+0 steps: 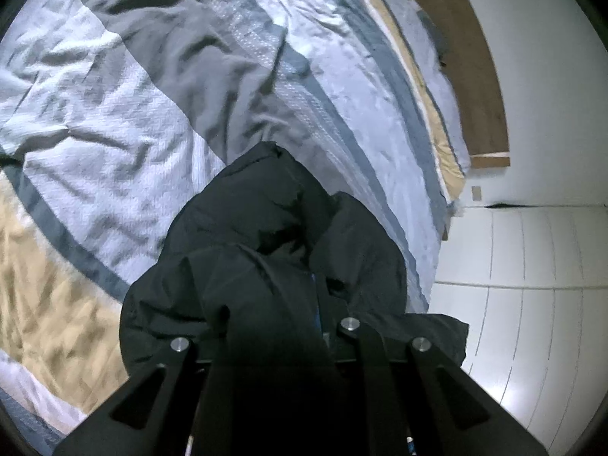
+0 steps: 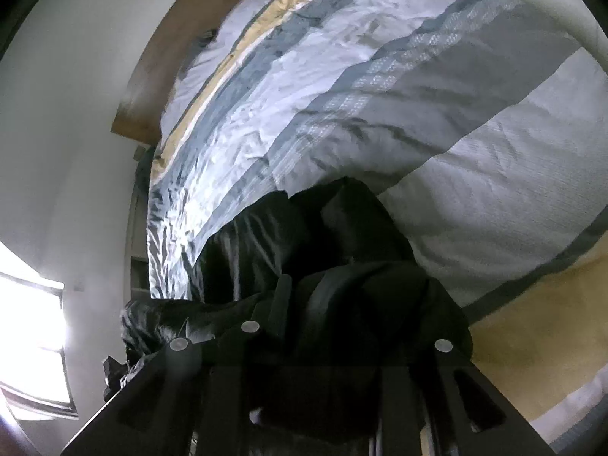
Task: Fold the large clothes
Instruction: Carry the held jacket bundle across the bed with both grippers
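Observation:
A large black padded garment (image 1: pixel 247 205) hangs bunched over the striped bed cover (image 1: pixel 114 133). In the left wrist view my left gripper (image 1: pixel 262 285) is shut on a fold of it, and the cloth drapes over both fingers and hides their tips. In the right wrist view the same black garment (image 2: pixel 266 235) is heaped over my right gripper (image 2: pixel 353 296). Only one dark finger (image 2: pixel 283 292) shows. The other is buried in fabric, so the gap between the pads cannot be read.
The bed cover (image 2: pixel 475 152) has grey, white, blue and tan stripes and is wrinkled. A wooden headboard (image 1: pixel 467 57) runs along the far side by a white wall. White floor (image 1: pixel 532 304) lies beside the bed. A bright window (image 2: pixel 30 323) sits low on the left.

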A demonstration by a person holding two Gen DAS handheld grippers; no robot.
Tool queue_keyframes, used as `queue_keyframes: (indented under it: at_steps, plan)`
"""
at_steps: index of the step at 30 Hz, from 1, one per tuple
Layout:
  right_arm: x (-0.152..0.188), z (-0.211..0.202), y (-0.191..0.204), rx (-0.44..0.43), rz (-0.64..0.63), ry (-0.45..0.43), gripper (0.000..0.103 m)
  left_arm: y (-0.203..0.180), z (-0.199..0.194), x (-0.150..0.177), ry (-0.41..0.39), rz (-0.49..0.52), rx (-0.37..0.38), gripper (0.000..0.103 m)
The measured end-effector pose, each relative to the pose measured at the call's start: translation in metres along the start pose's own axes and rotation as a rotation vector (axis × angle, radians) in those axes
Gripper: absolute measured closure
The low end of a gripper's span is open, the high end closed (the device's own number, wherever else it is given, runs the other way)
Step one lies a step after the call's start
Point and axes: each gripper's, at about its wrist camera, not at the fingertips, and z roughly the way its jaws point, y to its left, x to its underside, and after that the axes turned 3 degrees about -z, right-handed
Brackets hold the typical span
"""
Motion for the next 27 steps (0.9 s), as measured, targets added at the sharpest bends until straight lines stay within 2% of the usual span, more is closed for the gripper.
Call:
queue_keyframes:
  at_steps: [7, 13, 16, 21, 27]
  plan:
    - [-0.029, 0.033, -0.005, -0.02, 0.066, 0.0, 0.079, -0.006, 0.033, -0.026, 0.008, -0.037, -0.022, 0.093]
    - [-0.048, 0.032, -0.001, -0.109, 0.118, -0.037, 0.073, -0.016, 0.026, -0.039, -0.011, -0.062, 0.052, 0.093]
    - [-0.058, 0.037, -0.005, -0.141, 0.146, -0.055, 0.073, -0.018, 0.034, -0.05, -0.014, -0.067, 0.058, 0.093]
    - [-0.072, 0.065, -0.014, -0.106, 0.154, -0.059, 0.073, -0.014, 0.071, -0.067, -0.006, -0.065, -0.001, 0.091]
    - [-0.082, 0.105, -0.015, 0.015, 0.086, -0.02, 0.073, -0.01, 0.1, -0.076, -0.016, -0.042, 0.002, 0.09]
